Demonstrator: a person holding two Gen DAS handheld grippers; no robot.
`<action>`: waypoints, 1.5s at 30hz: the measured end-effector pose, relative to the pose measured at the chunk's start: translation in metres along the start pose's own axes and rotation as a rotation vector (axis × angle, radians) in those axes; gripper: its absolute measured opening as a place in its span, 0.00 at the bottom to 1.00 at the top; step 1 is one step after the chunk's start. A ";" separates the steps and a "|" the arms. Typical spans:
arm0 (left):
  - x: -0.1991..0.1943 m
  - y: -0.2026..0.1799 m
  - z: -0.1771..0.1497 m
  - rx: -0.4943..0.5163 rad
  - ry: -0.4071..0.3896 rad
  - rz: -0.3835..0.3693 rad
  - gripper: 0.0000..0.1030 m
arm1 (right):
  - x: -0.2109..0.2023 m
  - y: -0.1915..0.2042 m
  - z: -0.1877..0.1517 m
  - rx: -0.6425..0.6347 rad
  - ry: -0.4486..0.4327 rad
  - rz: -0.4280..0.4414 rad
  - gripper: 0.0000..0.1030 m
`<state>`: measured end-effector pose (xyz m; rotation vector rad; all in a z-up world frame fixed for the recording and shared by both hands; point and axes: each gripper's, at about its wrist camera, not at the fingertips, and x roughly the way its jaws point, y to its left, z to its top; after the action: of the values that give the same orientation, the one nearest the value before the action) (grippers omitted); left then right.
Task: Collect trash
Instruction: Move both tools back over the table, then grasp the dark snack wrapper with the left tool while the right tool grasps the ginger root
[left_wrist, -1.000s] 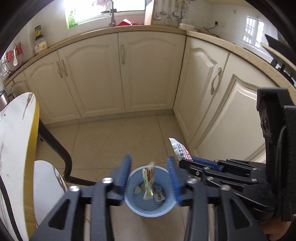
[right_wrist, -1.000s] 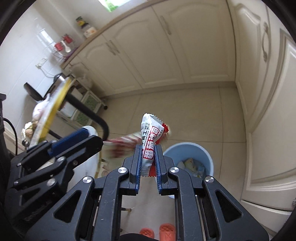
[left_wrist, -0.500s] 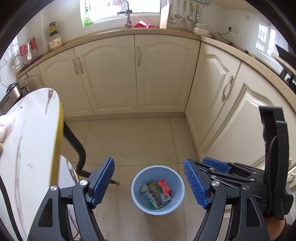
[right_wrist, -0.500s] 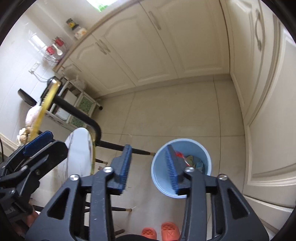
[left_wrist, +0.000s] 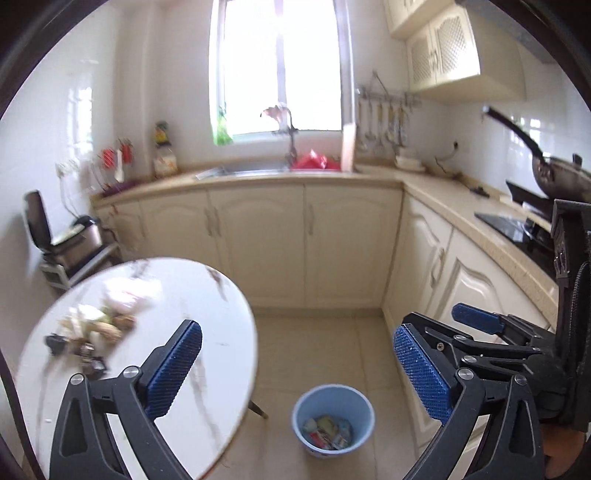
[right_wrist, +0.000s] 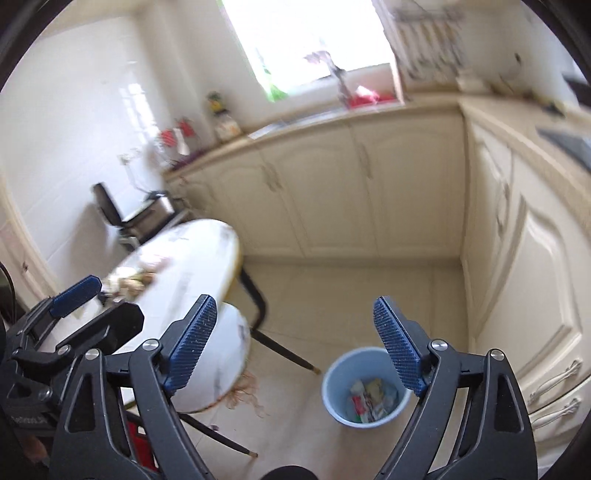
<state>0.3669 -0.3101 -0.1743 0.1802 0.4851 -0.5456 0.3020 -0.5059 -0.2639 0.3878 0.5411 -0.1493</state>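
**A:** Blue plastic first: on the left wrist view, where is the bin?

**B:** The blue bin (left_wrist: 333, 420) stands on the tiled floor (left_wrist: 314, 350), low in the frame between the two blue pads. Crumpled wrappers (left_wrist: 327, 435) lie in its bottom.

**A:** And the left gripper (left_wrist: 295, 365)?

**B:** Its jaws are spread wide with nothing between them. Its left finger hangs over the round marble table (left_wrist: 192, 295), where a blurred heap of scraps (left_wrist: 96, 325) sits near the far-left part of the top. The right gripper (left_wrist: 436, 326) shows at the right edge, beside the cream cabinets (left_wrist: 454, 280); its jaws also look parted.

**A:** Now the right wrist view.

**B:** The right gripper (right_wrist: 293, 343) is wide open and empty. The bin (right_wrist: 338, 373) sits on the floor (right_wrist: 332, 295) just inside the right pad, which overlaps its rim; the wrappers (right_wrist: 371, 398) show inside. The table (right_wrist: 199, 251) is to the left, with a smaller white round surface (right_wrist: 229, 350) below it behind the left pad.

**A:** Anything of the other tool?

**B:** The left gripper (right_wrist: 94, 304) is at the far left, near the scraps (right_wrist: 129, 280) on the table, holding nothing that I can see.
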 end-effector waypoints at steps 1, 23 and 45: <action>-0.015 0.009 -0.002 -0.004 -0.015 0.015 0.99 | -0.007 0.013 0.002 -0.024 -0.014 0.005 0.92; 0.002 0.216 -0.061 -0.351 0.222 0.327 0.99 | 0.152 0.220 -0.020 -0.333 0.268 0.154 0.95; 0.115 0.309 -0.061 -0.392 0.388 0.227 0.17 | 0.264 0.242 -0.004 -0.325 0.376 0.178 0.95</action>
<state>0.5944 -0.0845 -0.2722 -0.0373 0.9256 -0.1829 0.5814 -0.2921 -0.3293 0.1434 0.8825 0.1869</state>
